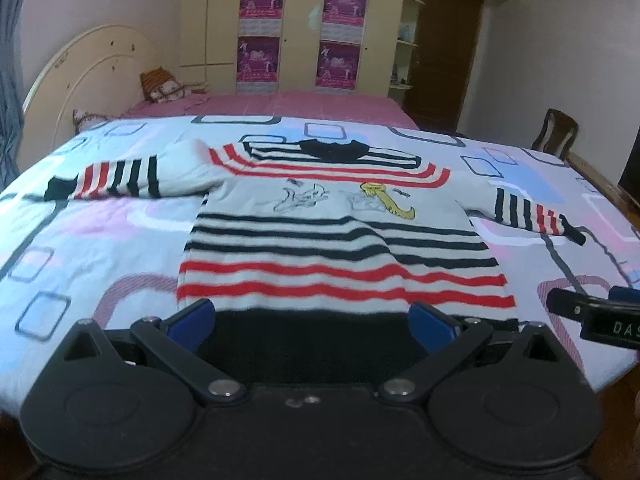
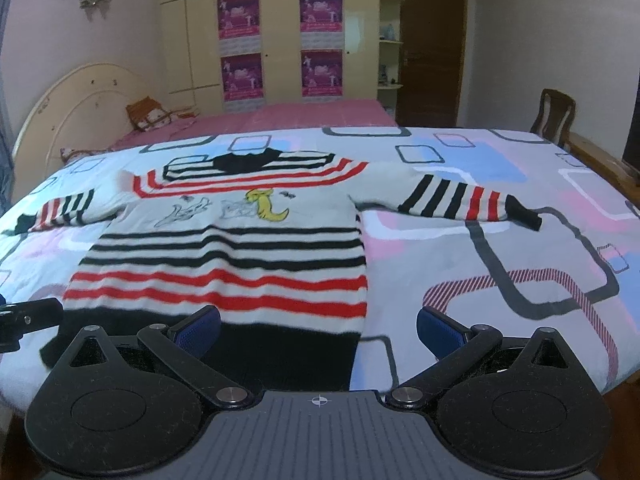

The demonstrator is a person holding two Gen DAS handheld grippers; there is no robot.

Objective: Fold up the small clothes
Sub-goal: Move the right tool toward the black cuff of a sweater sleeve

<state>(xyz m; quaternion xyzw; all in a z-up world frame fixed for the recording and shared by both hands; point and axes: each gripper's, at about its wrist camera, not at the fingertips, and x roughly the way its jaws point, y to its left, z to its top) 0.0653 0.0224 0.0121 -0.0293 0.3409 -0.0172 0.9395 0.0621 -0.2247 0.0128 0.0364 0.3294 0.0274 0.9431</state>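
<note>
1. I see the striped sweater [image 1: 332,240] lying flat and face up on the patterned bedsheet [image 1: 100,240], hem at the near edge of the bed, collar toward the far edge.
2. Both sleeves extend outward toward the left and right edges.
3. My left gripper [image 1: 316,320] sits over the black hem, jaws wide, holding nothing.
4. My right gripper [image 2: 320,328] sits at the hem's right corner, jaws wide, one finger over the hem, the other over bare sheet.

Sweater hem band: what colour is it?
Solid black, below the red stripes of the sweater; the hem band shows best in the right wrist view.
</note>
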